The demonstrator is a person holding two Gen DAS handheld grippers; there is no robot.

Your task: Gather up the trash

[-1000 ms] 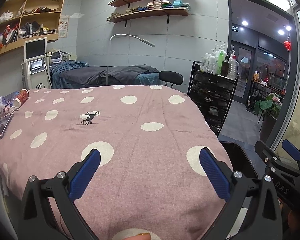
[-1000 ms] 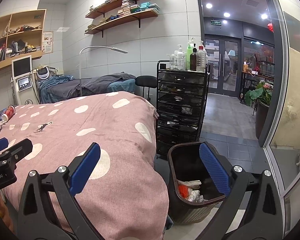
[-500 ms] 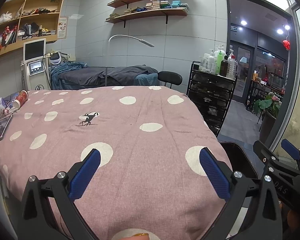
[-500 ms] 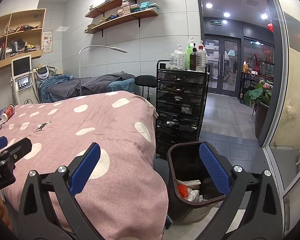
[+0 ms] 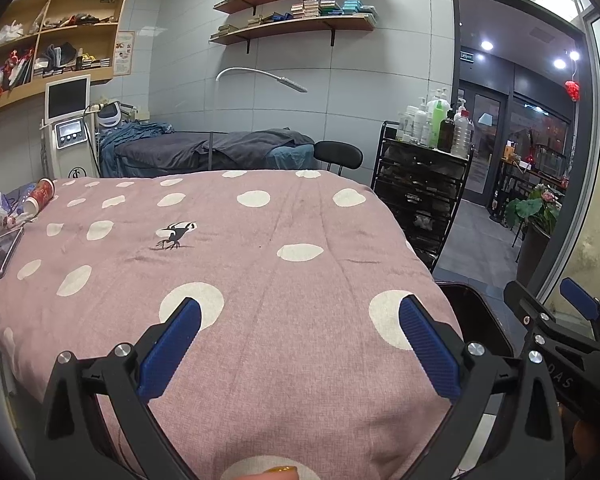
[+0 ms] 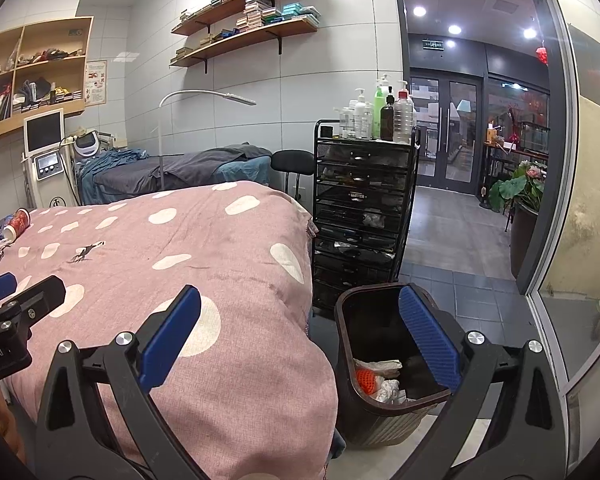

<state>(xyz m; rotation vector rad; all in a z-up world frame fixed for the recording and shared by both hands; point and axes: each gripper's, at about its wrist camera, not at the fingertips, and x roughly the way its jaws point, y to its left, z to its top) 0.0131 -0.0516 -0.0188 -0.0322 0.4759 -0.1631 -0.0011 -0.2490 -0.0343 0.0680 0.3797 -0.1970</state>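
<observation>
A dark bin (image 6: 380,412) stands on the floor at the bed's near right corner, with white wrappers and an orange net (image 6: 367,379) inside; its rim (image 5: 476,312) shows in the left wrist view. A tipped red paper cup (image 5: 40,196) and crumpled wrappers (image 5: 4,214) lie at the bed's far left; the cup (image 6: 17,222) also shows in the right wrist view. My left gripper (image 5: 300,344) hangs open and empty over the bed's near end. My right gripper (image 6: 300,340) is open and empty, between bed corner and bin.
The bed carries a pink spotted cover (image 5: 260,248), with a tablet (image 5: 0,254) at its left edge. A black drawer cart (image 6: 364,216) topped with bottles stands behind the bin. Beyond are a second bed (image 5: 204,152), a white machine (image 5: 66,128) and a potted plant (image 6: 520,200).
Both views have shifted back slightly from the bed. Both grippers stay open and empty.
</observation>
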